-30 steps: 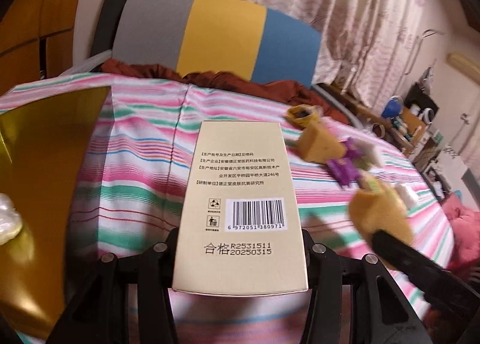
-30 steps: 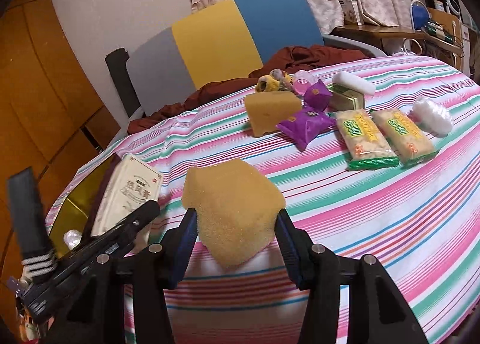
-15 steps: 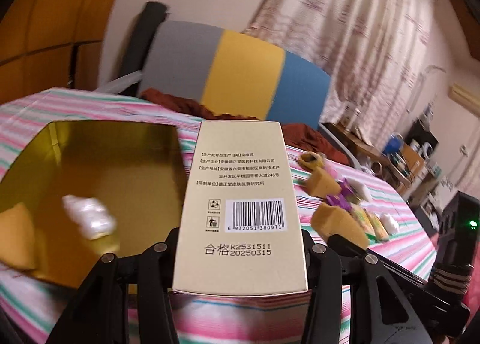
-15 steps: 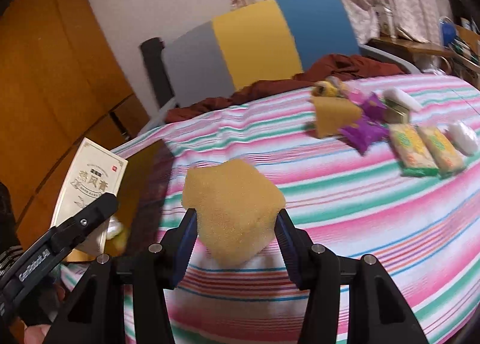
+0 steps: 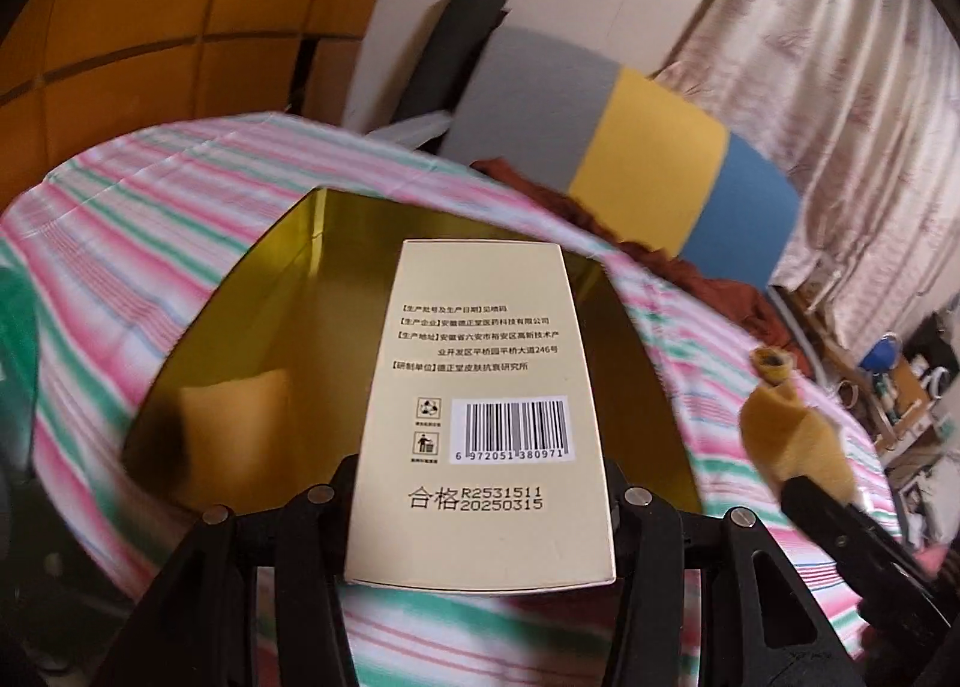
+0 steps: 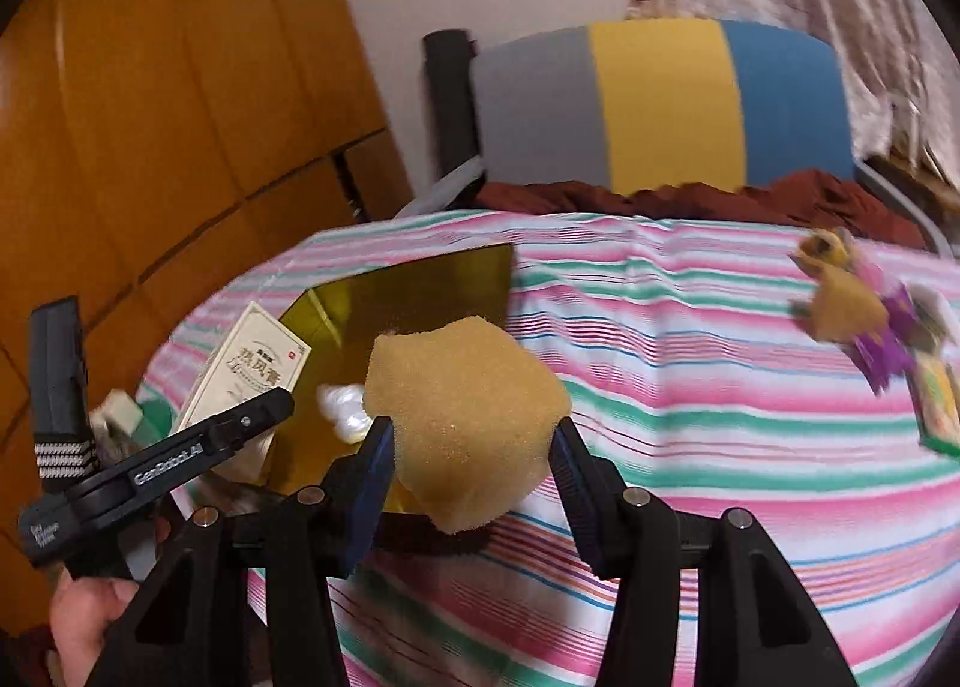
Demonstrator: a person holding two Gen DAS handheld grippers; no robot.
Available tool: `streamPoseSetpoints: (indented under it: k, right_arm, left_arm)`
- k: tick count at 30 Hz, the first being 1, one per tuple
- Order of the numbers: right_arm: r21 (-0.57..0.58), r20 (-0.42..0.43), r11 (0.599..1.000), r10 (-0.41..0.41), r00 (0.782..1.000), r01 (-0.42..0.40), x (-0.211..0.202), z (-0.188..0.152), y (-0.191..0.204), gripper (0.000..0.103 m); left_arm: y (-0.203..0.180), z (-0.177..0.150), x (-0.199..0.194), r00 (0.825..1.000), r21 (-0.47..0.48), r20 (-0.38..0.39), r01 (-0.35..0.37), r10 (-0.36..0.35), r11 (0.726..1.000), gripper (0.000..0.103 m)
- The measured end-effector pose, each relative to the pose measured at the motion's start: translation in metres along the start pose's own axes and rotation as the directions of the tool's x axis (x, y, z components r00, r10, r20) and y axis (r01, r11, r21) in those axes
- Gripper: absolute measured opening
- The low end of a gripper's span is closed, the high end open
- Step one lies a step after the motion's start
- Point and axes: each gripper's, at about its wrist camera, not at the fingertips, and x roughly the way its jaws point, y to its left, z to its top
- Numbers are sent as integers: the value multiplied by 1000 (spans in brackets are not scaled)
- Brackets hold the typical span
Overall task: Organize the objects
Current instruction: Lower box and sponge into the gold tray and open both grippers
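Observation:
My left gripper (image 5: 480,477) is shut on a cream cardboard box (image 5: 480,405) with a barcode, held above the gold tray (image 5: 240,315) on the striped tablecloth. A yellow sponge (image 5: 234,417) lies in the tray. My right gripper (image 6: 468,447) is shut on another yellow sponge (image 6: 462,411) near the tray's (image 6: 420,279) right edge. The right wrist view shows the left gripper (image 6: 180,447) with the box (image 6: 246,375) at the left, and a white wrapped item (image 6: 342,411) in the tray. The held sponge (image 5: 792,435) shows at the right of the left wrist view.
A further sponge (image 6: 846,309), purple packets (image 6: 888,351) and green snack packs (image 6: 936,405) lie at the table's right. A grey, yellow and blue chair back (image 6: 660,99) stands behind the table. A wooden wardrobe (image 6: 150,117) is at the left.
Both grippers have moved left with their loads. The box now hangs over the tray's middle and the held sponge is close to the tray's right edge.

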Motion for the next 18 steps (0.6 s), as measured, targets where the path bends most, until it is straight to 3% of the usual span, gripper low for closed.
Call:
streamPoseSetpoints:
  k: [8,15,18]
  right_arm:
    - [-128,-55,991,-44,997,37,30,1,38,55]
    - [-136,-100,990,-48,994,35,42,-5,44,61]
    - [-124,-85,991,-51,995,41,37,-6,42,63]
  left_arm:
    - [25,2,18,994,-21,-91,-63,61,998,51]
    - [28,1,21,992,-12,-101,-83,81,996,51]
    - [29,2,21,994,-23,-91,-64,62,998,68]
